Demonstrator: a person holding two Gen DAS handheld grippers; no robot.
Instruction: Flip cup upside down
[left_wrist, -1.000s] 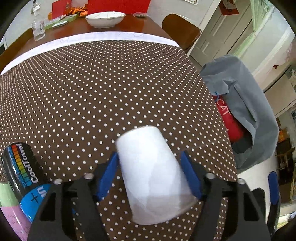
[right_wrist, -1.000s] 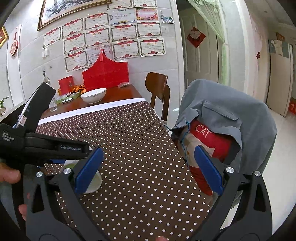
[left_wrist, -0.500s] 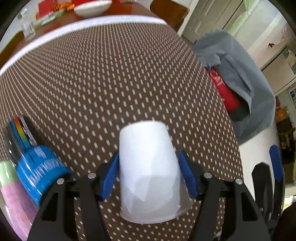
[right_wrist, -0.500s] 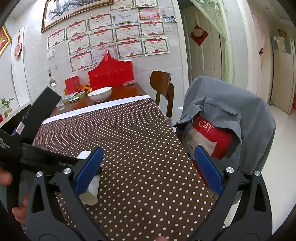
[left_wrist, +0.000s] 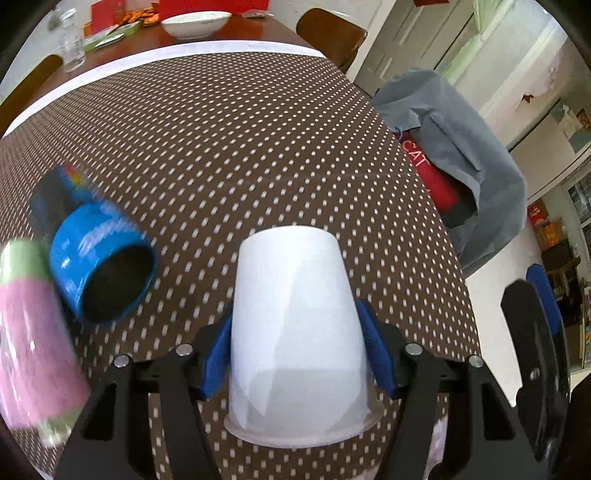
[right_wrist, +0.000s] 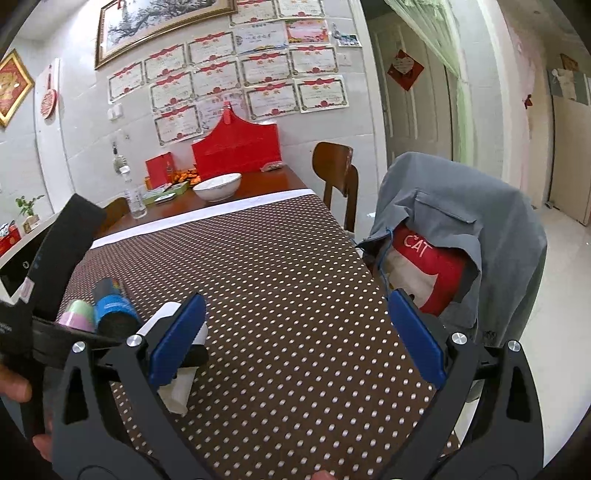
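A white paper cup is held between the blue pads of my left gripper, which is shut on it. The cup's closed base points away from the camera and its rim is nearest, above the brown polka-dot tablecloth. In the right wrist view the cup shows partly behind my right gripper's left finger, tilted, with the left gripper around it. My right gripper is open and empty, to the right of the cup above the table.
A blue and black canister and a pink and green one lie at the left. A white bowl, a bottle and red boxes stand at the far end. A chair draped with a grey jacket stands beyond the table's right edge.
My left gripper has turned with the cup, so the cup's base now points further away and upward. The canisters have shifted in view to the left. The right gripper stayed open.
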